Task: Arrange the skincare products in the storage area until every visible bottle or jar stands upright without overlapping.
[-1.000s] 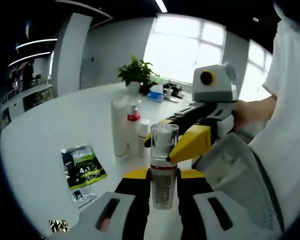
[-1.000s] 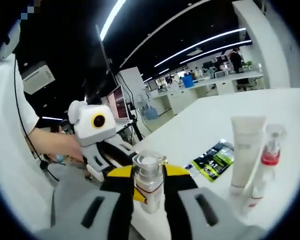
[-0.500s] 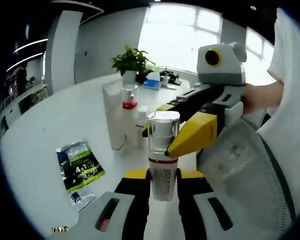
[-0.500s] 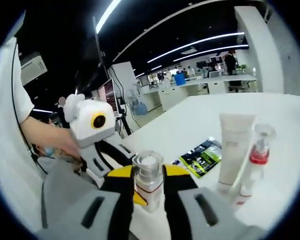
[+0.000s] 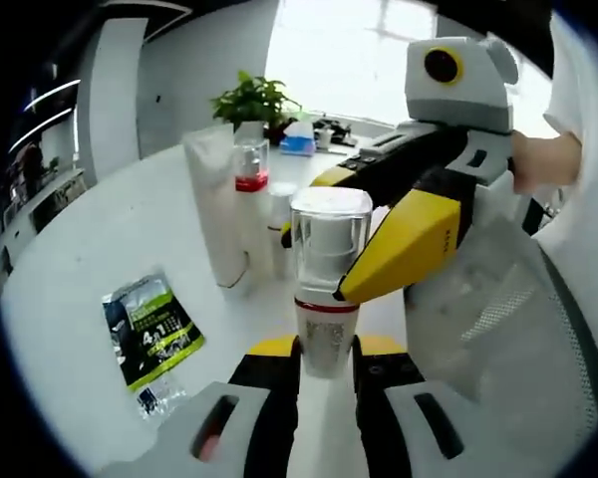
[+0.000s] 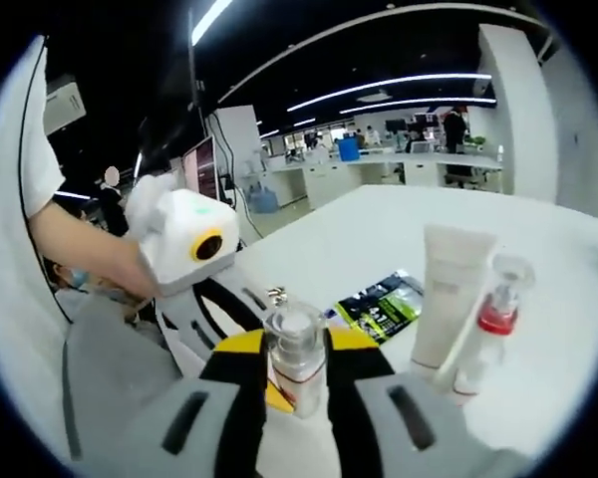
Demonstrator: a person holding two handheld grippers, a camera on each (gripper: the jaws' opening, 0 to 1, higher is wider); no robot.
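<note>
- Compared with a second ago, the clear-capped bottle (image 5: 327,284) is looming larger in the left gripper view, and the white tube (image 5: 215,204) and the red-collared pump bottle (image 5: 249,189) are sitting higher and further left there; both cameras are moving, so this is not showing that the standing products are shifting.
- Left of the white tube in the left gripper view, a dark green sachet (image 5: 149,329) is lying flat on the white table (image 5: 80,259), well apart from the tube.
- The white tube is standing upright on its cap, with the red-collared pump bottle standing just beside it on the right and a small white bottle (image 5: 281,224) standing right of that one.
- Right of the tube group, the left gripper (image 5: 324,351) is gripping the clear-capped bottle low on its body, holding it upright above the table.
- The right gripper (image 5: 374,261) is reaching in from the right, its yellow jaws closing on the same bottle around the red band under the cap.
- In the right gripper view, the left gripper (image 6: 241,334) is sitting far left of the white tube (image 6: 445,291), with a hand (image 6: 130,269) holding it.
- The right gripper (image 6: 297,357) is clamping the clear-capped bottle (image 6: 295,349), left of the tube.
- The sachet (image 6: 379,304) is lying just left of the tube, and the pump bottle (image 6: 486,324) is standing on the tube's right.
</note>
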